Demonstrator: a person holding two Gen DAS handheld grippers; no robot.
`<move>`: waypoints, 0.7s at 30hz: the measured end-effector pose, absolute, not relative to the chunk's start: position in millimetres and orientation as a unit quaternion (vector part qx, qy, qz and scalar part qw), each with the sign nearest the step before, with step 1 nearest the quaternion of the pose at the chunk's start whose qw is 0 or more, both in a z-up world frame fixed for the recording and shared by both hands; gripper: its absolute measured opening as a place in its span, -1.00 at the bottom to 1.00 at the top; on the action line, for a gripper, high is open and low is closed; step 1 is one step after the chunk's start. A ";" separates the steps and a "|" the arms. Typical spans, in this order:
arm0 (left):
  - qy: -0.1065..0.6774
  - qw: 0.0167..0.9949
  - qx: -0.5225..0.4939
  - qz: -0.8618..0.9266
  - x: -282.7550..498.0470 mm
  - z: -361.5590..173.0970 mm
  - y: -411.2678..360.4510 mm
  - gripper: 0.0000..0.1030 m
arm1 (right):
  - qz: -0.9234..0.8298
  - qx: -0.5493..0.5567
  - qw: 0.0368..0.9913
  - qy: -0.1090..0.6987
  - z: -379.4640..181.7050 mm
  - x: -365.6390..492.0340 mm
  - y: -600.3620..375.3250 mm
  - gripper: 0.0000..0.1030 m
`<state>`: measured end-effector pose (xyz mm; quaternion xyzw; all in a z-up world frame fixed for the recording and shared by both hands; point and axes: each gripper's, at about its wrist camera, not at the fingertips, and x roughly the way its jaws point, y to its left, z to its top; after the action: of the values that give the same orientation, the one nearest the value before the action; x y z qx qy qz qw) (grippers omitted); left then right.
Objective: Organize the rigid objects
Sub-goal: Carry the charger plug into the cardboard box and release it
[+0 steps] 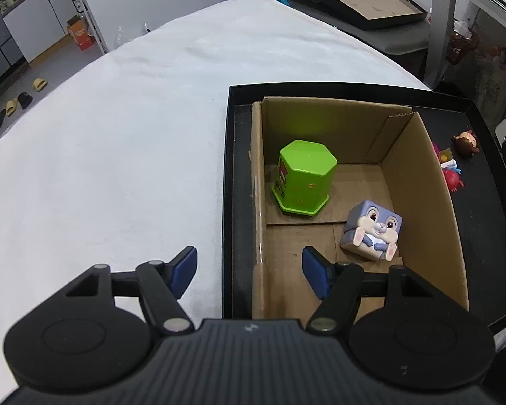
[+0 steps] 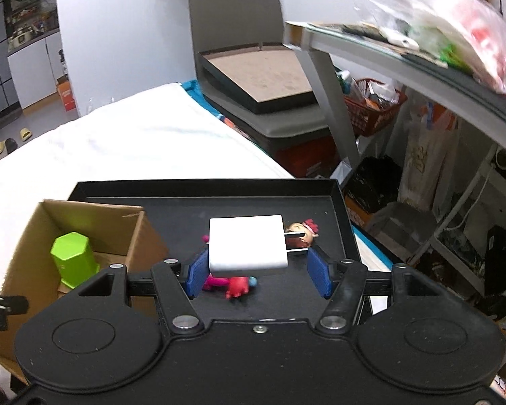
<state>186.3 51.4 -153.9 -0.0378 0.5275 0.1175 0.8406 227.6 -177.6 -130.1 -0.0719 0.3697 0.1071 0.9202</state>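
Note:
My right gripper (image 2: 258, 271) is shut on a white charger plug (image 2: 246, 243). Its left pad presses the plug's body and its right pad meets the two prongs, and the plug is held above the black tray (image 2: 253, 192). Under it lie a pink-red figurine (image 2: 236, 285) and a brown-haired doll figure (image 2: 302, 233). My left gripper (image 1: 249, 263) is open and holds nothing; it straddles the left wall of the cardboard box (image 1: 418, 185). Inside the box stand a green hexagonal container (image 1: 303, 177) and a grey bunny cube (image 1: 372, 233).
The tray (image 1: 239, 168) lies on a white-covered table (image 1: 118, 152), close to its right edge. Beyond that edge are a chair holding a black framed board (image 2: 263, 77), a metal shelf (image 2: 404, 67) with plastic bags, and an orange basket (image 2: 374, 104).

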 end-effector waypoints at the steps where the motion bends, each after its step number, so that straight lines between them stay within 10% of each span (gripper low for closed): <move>1: 0.527 0.841 -0.043 0.112 185.8 -153.9 53.1 0.30 | 0.108 -0.073 0.921 0.368 -128.2 225.9 -174.5 0.15; 21: 0.544 0.832 -0.092 0.056 183.6 -165.3 72.3 -0.07 | 0.153 -0.111 0.915 0.358 -111.2 199.7 -103.1 0.15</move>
<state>183.6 72.3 -165.3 -0.0922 0.5443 0.0562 0.8319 199.7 -103.1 -111.2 -0.1107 0.3576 0.1530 0.9146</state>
